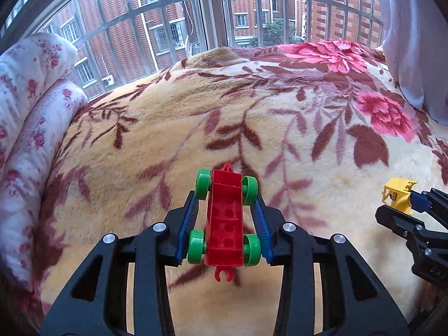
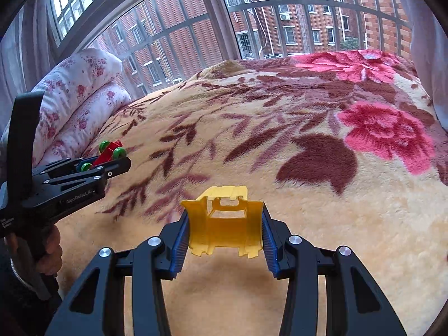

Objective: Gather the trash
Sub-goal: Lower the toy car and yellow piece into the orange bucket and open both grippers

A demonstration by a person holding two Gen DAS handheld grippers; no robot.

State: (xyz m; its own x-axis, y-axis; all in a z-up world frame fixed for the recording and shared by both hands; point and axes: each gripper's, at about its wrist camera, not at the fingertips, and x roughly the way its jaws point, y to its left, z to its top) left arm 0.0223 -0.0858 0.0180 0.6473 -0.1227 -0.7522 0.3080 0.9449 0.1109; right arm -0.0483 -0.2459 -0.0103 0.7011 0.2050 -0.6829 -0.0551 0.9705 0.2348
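Item 1: red toy car chassis (image 1: 224,219), 4 green wheels, studded face showing. It is sitting between the blue pads of the left claw (image 1: 225,218), which is closing on it at the wheels. Its long axis is running along the fingers, one hitch end pointing far toward the window (image 1: 168,22), the other pointing near, back at the camera. It is hanging above the floral blanket (image 1: 156,117) on the bed, left of centre.

Item 2: yellow plastic toy shell (image 2: 225,222), hollow, open side facing up. The right claw (image 2: 225,228) is gripping it by both side walls, its narrower cab end pointing far. It is hovering over the near part of the blanket, well apart from item 1.

Surroundings: a folded floral quilt (image 1: 30,106) is lying at the far left; a pale curtain (image 1: 414,42) is hanging at the right.
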